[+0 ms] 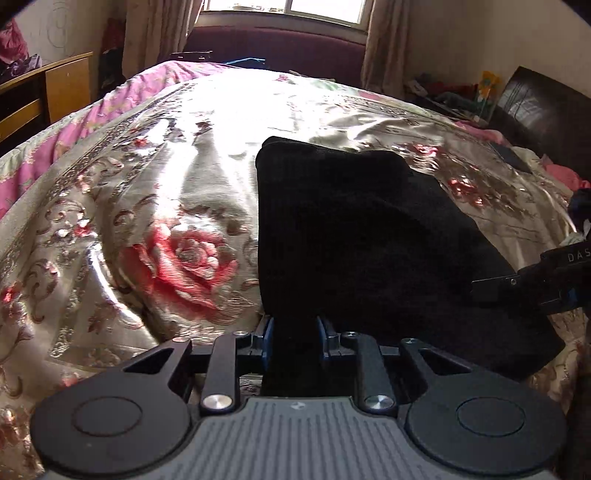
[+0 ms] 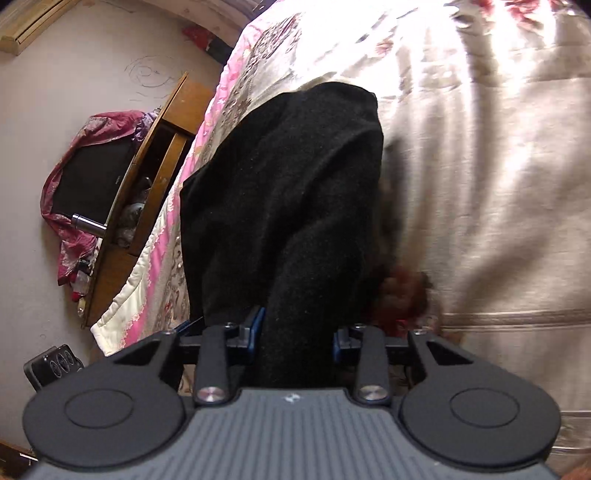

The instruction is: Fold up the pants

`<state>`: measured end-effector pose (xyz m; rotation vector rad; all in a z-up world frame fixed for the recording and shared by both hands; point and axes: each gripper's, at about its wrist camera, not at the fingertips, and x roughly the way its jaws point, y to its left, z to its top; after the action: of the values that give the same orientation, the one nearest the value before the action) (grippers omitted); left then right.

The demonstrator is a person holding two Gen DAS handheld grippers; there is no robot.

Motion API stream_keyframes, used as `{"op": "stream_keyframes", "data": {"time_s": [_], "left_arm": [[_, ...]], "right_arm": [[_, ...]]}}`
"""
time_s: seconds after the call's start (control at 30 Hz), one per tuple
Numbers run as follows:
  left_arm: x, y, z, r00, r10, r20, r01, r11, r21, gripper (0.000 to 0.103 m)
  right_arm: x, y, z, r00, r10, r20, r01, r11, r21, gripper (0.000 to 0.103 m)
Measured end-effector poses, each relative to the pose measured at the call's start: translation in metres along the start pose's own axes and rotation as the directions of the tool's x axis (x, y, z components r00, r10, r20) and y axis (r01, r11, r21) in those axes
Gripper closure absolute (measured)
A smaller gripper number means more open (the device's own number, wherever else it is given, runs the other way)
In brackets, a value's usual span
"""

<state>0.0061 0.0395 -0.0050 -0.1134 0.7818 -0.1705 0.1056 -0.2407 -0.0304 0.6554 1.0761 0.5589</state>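
The black pants (image 1: 354, 236) lie in a folded heap on the floral bedspread (image 1: 177, 206). My left gripper (image 1: 293, 332) is at their near edge, with its blue pads shut on a bunch of the black cloth. In the right wrist view the pants (image 2: 295, 192) rise from the bedspread (image 2: 480, 184) as a thick dark fold. My right gripper (image 2: 297, 332) is shut on that fold, and the cloth fills the gap between its pads. From the left wrist view the right gripper (image 1: 493, 290) shows at the pants' right side.
A wooden desk (image 1: 55, 88) stands left of the bed, a window with curtains (image 1: 280, 11) behind it, and a dark headboard (image 1: 543, 107) with clutter at the right. In the right wrist view a covered screen (image 2: 92, 173) sits on the desk by the bed's edge.
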Motion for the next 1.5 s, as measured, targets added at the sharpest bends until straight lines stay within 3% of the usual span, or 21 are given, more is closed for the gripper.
{"op": "stream_keyframes", "data": {"time_s": [0.1, 0.23, 0.33, 0.37, 0.43, 0.5, 0.57, 0.6, 0.7, 0.9, 1.0, 1.07, 1.17, 1.27, 1.37, 1.4, 1.43, 1.5], "left_arm": [[-0.001, -0.026, 0.009, 1.0, 0.018, 0.012, -0.019, 0.995, 0.095, 0.067], [-0.026, -0.023, 0.022, 0.996, 0.075, 0.043, -0.078, 0.993, 0.086, 0.065], [-0.04, -0.046, 0.032, 0.984, 0.116, 0.132, -0.138, 0.976, 0.17, 0.064], [-0.041, -0.055, 0.036, 0.983, 0.098, 0.158, -0.127, 0.974, 0.186, 0.064], [-0.033, -0.077, 0.044, 0.984, -0.006, 0.179, -0.033, 0.976, 0.213, 0.062], [-0.01, -0.098, 0.047, 0.981, -0.129, 0.145, 0.091, 0.966, 0.242, 0.061], [0.017, -0.113, 0.042, 0.979, -0.189, 0.08, 0.16, 0.947, 0.28, 0.06], [0.03, -0.117, 0.037, 0.978, -0.203, 0.04, 0.183, 0.939, 0.291, 0.06], [0.05, -0.115, 0.025, 0.979, -0.204, 0.012, 0.19, 0.934, 0.303, 0.059], [0.042, -0.09, 0.036, 0.958, -0.284, 0.03, 0.276, 0.947, 0.165, 0.059], [0.024, -0.078, 0.044, 0.967, -0.235, 0.099, 0.218, 0.963, 0.158, 0.058], [0.017, -0.066, 0.05, 0.97, -0.195, 0.143, 0.175, 0.974, 0.14, 0.058], [0.025, -0.049, 0.059, 0.978, -0.113, 0.175, 0.097, 0.99, 0.101, 0.057], [0.05, -0.027, 0.066, 0.982, -0.047, 0.183, 0.037, 0.998, 0.056, 0.057], [0.077, -0.011, 0.072, 0.984, -0.027, 0.179, 0.023, 0.999, 0.024, 0.056], [0.082, -0.006, 0.073, 0.983, -0.032, 0.182, 0.031, 0.999, 0.01, 0.056], [0.084, -0.003, 0.077, 0.982, -0.032, 0.188, 0.033, 0.999, 0.0, 0.057], [0.076, 0.003, 0.081, 0.974, -0.037, 0.225, 0.044, 0.999, -0.026, 0.057]], "right_arm": [[-0.025, -0.018, 0.003, 1.0, -0.02, 0.001, 0.02, 0.999, 0.042, 0.061], [-0.057, -0.017, 0.014, 0.983, -0.055, 0.176, 0.062, 0.998, -0.03, 0.059], [-0.052, -0.025, 0.039, 0.965, -0.062, 0.254, 0.07, 0.997, -0.021, 0.059], [-0.045, -0.029, 0.05, 0.961, -0.057, 0.271, 0.063, 0.998, -0.012, 0.059], [-0.027, -0.036, 0.067, 0.963, -0.048, 0.266, 0.045, 0.999, 0.015, 0.059], [-0.005, -0.045, 0.081, 0.972, -0.022, 0.233, 0.013, 0.999, 0.04, 0.059], [0.007, -0.054, 0.089, 0.977, -0.009, 0.215, -0.006, 0.998, 0.07, 0.059], [0.011, -0.061, 0.093, 0.976, 0.011, 0.218, -0.033, 0.995, 0.096, 0.059], [0.011, -0.07, 0.104, 0.971, 0.028, 0.237, -0.056, 0.992, 0.112, 0.082], [0.007, -0.065, 0.109, 0.963, -0.045, 0.266, 0.028, 0.997, 0.067, 0.088], [-0.015, -0.038, 0.102, 0.945, -0.06, 0.321, 0.076, 0.996, -0.036, 0.082], [-0.018, -0.012, 0.1, 0.946, -0.029, 0.323, 0.08, 0.986, -0.146, 0.082], [-0.001, 0.015, 0.102, 0.963, 0.052, 0.263, 0.015, 0.969, -0.248, 0.082], [0.042, 0.032, 0.104, 0.986, 0.09, 0.138, -0.046, 0.955, -0.292, 0.082], [0.079, 0.028, 0.106, 0.989, -0.079, 0.123, 0.112, 0.948, -0.296, 0.086], [0.083, 0.021, 0.106, 0.983, -0.124, 0.139, 0.16, 0.943, -0.291, 0.096], [0.084, 0.017, 0.108, 0.981, -0.135, 0.137, 0.168, 0.948, -0.269, 0.103], [0.071, 0.018, 0.108, 0.982, -0.123, 0.142, 0.157, 0.953, -0.258, 0.101]]}}
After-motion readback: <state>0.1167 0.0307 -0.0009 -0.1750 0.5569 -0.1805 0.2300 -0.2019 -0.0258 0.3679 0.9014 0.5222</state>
